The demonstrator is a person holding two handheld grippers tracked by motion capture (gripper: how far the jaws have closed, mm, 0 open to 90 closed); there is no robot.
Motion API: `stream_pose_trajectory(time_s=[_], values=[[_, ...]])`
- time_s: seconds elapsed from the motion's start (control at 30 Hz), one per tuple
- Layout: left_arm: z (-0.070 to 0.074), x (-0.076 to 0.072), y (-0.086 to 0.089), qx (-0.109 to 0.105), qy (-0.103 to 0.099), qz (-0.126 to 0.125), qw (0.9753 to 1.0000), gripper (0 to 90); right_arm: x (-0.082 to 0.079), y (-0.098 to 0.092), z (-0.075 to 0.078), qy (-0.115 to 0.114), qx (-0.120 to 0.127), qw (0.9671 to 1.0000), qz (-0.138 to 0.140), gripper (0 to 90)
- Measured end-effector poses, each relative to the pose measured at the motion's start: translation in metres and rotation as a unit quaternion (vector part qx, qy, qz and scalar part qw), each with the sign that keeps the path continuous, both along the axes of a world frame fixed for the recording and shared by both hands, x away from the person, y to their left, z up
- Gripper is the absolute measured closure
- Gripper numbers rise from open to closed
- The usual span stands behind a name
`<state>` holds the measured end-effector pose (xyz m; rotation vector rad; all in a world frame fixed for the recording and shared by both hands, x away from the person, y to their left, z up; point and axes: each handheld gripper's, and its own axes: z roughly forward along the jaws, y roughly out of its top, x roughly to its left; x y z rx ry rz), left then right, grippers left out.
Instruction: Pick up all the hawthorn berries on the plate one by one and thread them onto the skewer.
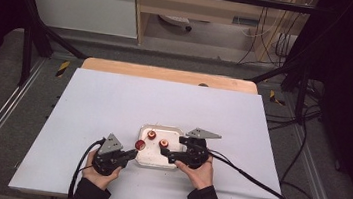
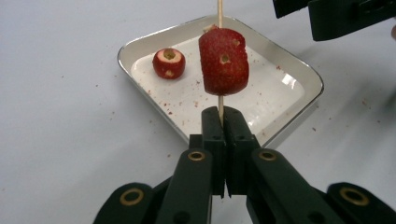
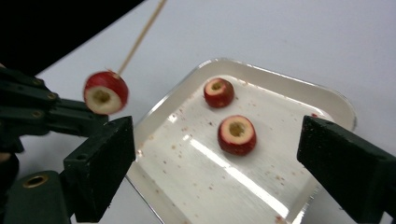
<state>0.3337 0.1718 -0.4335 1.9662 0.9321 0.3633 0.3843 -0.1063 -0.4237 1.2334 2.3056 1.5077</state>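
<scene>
Resting on table [image 1: 113, 102]: white tray [image 1: 176, 132], crumbs scattered inside.
Right gripper [image 1: 170, 154]: jaws spread wide above tray, holding nothing.
Left gripper [image 1: 130, 153]: jaws pressed together on skewer [image 2: 220, 11], beside tray's left edge.
Skewered fruit [image 2: 223, 60]: red, pierced, raised over tray rim.
Loose fruits: two in tray, one [image 3: 237, 135] nearer right gripper, other [image 3: 219, 92] behind it.

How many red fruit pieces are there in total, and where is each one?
3. One fruit piece is on the skewer held by the left gripper. Two lie in the white tray: one near the middle, one farther back.
</scene>
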Motion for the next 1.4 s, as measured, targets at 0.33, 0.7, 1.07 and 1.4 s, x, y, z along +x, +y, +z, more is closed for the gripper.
stream_pose_trajectory(time_s=[0.33, 0.7, 1.07, 1.4], values=[[-0.004, -0.003, 0.021, 0.024, 0.005, -0.011, 0.9996, 88.6, 0.015, -0.001, 0.011, 0.024, -0.116, 0.9921, 0.039, 11.4], [-0.005, -0.003, 0.038, 0.034, 0.007, -0.010, 0.9994, 88.6, 0.040, 0.019, 0.025, 0.054, -0.202, 0.9752, 0.073, 14.2], [-0.007, -0.002, 0.037, 0.039, 0.010, -0.014, 0.9991, 88.6, 0.062, 0.046, 0.024, 0.098, -0.236, 0.9608, 0.107, 30.0], [-0.007, -0.002, 0.037, 0.039, 0.012, -0.015, 0.9990, 88.6, 0.076, 0.054, 0.014, 0.142, -0.239, 0.9546, 0.106, 43.4]])
